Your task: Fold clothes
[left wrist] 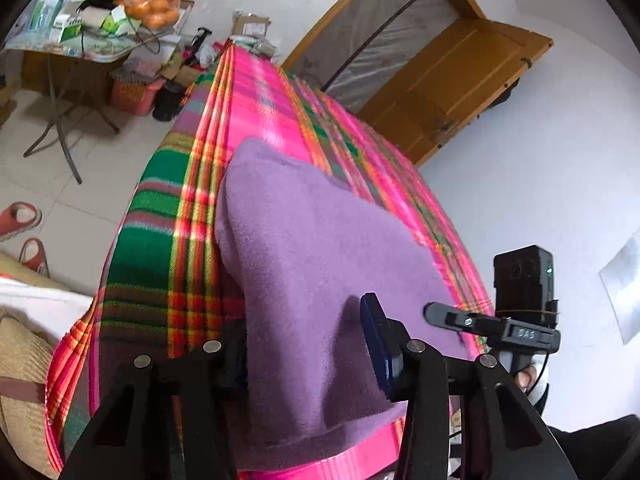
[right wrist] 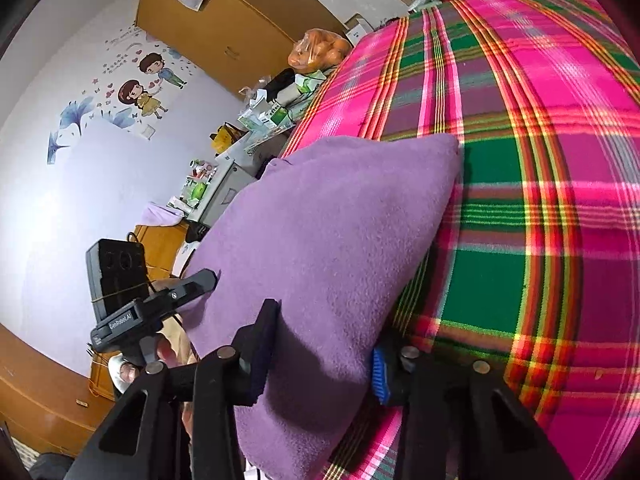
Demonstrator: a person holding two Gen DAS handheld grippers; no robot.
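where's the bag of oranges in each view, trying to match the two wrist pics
Left wrist view: the bag of oranges sits at the top left, on the cluttered folding table beyond the far end of the bed.
Right wrist view: the bag of oranges is at the top, just left of centre, against the left edge of the plaid blanket.
Shared landmark: the purple fleece cloth, lying on the plaid blanket in both.

Each view rides on a handheld gripper and looks forward and downward along its own fingers, very close to the purple fleece garment (left wrist: 312,248) on the plaid bedspread (left wrist: 160,240). The left wrist view faces the wooden door (left wrist: 452,80). The right wrist view faces the sticker wall (right wrist: 120,92). Both share the garment, the bedspread and the bag of oranges (right wrist: 320,54).
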